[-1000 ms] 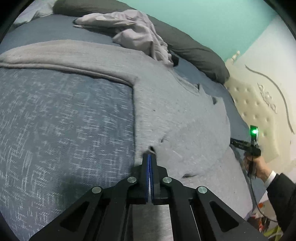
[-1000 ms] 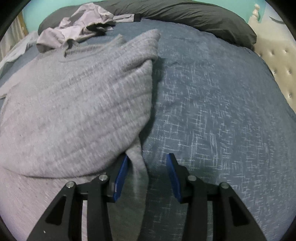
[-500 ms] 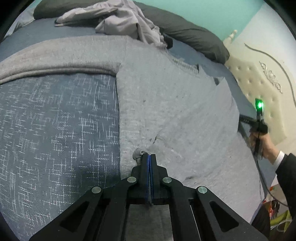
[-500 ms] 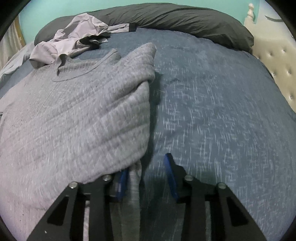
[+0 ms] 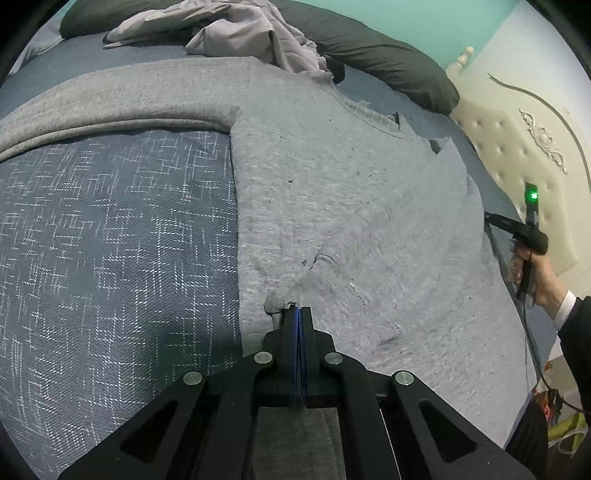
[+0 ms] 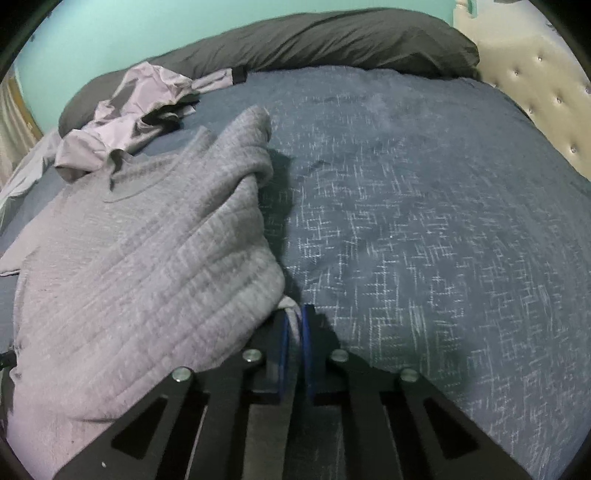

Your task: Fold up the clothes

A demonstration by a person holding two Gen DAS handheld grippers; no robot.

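A grey knit sweater (image 5: 351,184) lies spread on a blue bedcover (image 5: 110,240), one long sleeve stretched out to the left. My left gripper (image 5: 297,310) is shut on a small bunch of its lower edge. In the right wrist view the same sweater (image 6: 147,258) is heaped at the left. My right gripper (image 6: 293,321) is closing tight on a fold of its edge, the blue pads pressing on the cloth. The left wrist view also shows that right gripper (image 5: 491,219) in a person's hand (image 5: 535,269) at the sweater's right side.
A crumpled lilac garment (image 5: 251,33) lies beyond the sweater's collar, against a long dark pillow (image 5: 388,59). A cream tufted headboard (image 5: 517,147) stands at the right. Bare bedcover (image 6: 424,240) stretches right of the right gripper.
The right jaws went from wide apart around the sweater's edge to closed on it, and the cloth there has lifted a little. The left gripper stayed shut on its bunch and shifted slightly.
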